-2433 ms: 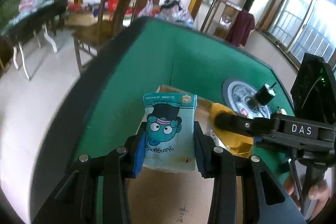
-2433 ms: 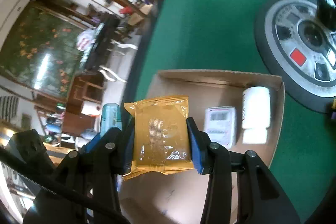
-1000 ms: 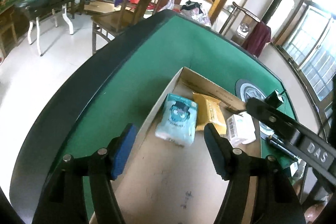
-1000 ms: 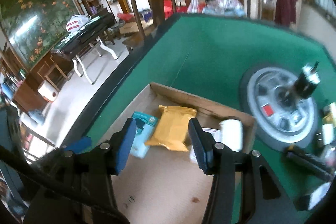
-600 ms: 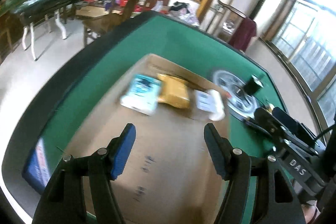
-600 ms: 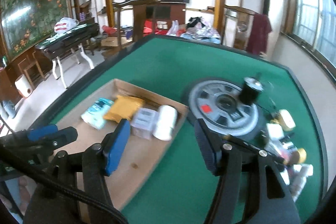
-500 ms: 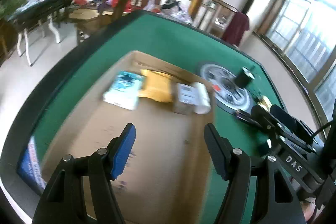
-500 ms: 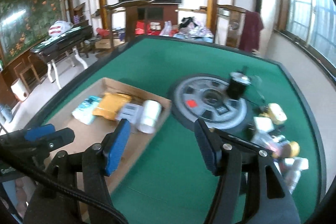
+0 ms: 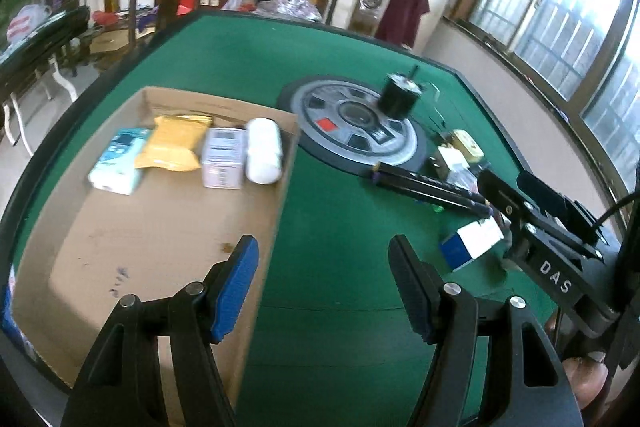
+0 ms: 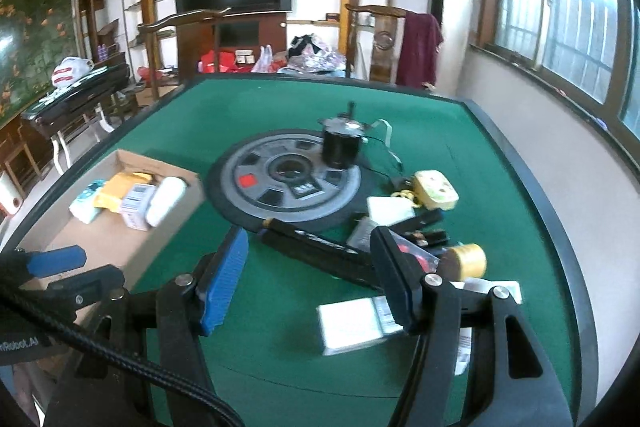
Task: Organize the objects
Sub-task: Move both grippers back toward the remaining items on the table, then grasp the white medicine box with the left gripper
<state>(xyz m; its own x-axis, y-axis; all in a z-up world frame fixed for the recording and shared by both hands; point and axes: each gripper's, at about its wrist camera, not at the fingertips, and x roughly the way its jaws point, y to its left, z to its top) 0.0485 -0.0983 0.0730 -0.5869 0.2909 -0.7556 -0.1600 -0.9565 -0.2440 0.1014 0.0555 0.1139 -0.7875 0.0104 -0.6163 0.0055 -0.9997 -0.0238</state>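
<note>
Both tools now hang empty above the green felt table (image 10: 280,355). The left gripper (image 9: 324,279) has its blue-padded jaws spread wide over the right-hand wall of the shallow brown cardboard tray (image 9: 276,211), and the right gripper (image 10: 308,279) is just as wide over the clutter on the cloth. 2.4 s ago each was clamped on a packet; those 2 packets now lie in the tray, so that delivery looks finished and both hands have pulled back toward the unsorted pile.

Nearest the right gripper lies a flat white carton with a printed label (image 10: 352,321), then a long black bar-shaped case (image 10: 320,251), a yellow spool of thread (image 10: 468,261) and a cream plastic socket block (image 10: 436,189). The smaller bits among them are too blurred to name. Beyond sits the round grey-and-black dial panel (image 10: 280,175) with a black cylindrical motor (image 10: 340,143) standing on it.

At the tray's far end, a row of 4 lies side by side: pale blue cartoon tissue pack (image 9: 118,161), orange foil packet (image 9: 174,147), small white labelled box (image 9: 222,157), white cylindrical bottle (image 9: 262,151). The white carton seems the easiest next pick.
</note>
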